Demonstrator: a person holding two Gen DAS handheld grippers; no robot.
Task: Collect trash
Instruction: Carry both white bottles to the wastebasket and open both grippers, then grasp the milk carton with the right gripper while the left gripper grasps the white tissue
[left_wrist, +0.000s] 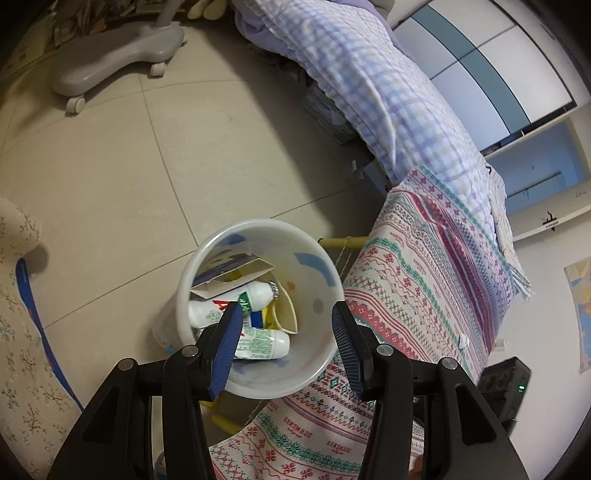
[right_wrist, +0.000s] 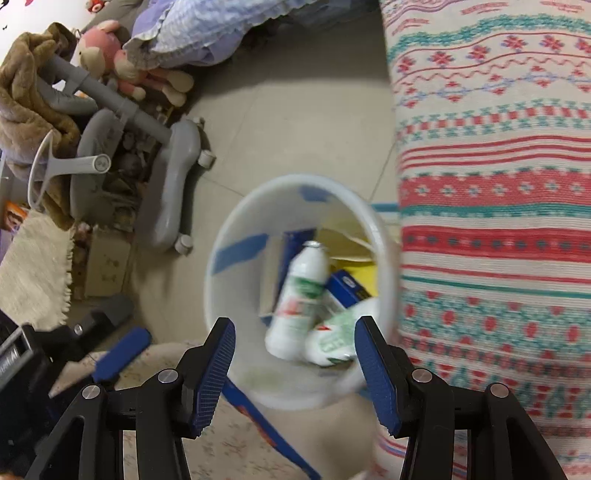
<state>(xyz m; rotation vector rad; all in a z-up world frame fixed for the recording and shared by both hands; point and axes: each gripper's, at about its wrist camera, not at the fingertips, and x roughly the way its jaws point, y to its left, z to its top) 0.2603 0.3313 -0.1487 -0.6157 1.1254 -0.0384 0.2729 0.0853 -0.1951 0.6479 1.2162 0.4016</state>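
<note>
Left tongs (left_wrist: 286, 310) and right tongs (right_wrist: 295, 325) both stand apart with nothing between the pads, each poised above the white bin (left_wrist: 207, 254) on the floor (left_wrist: 110, 166) beside the bed. Legible writing: "HANDMADE" repeated on the patterned cloth (left_wrist: 424, 258). Bottle labels are green and red; their text cannot be read. Bin contents: two white bottles (left_wrist: 229, 302), a cardboard card (left_wrist: 236, 271) and a blue box (right_wrist: 347, 288). Right view is motion-blurred.

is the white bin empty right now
No, the white bin holds two white plastic bottles and a piece of cardboard.
</note>
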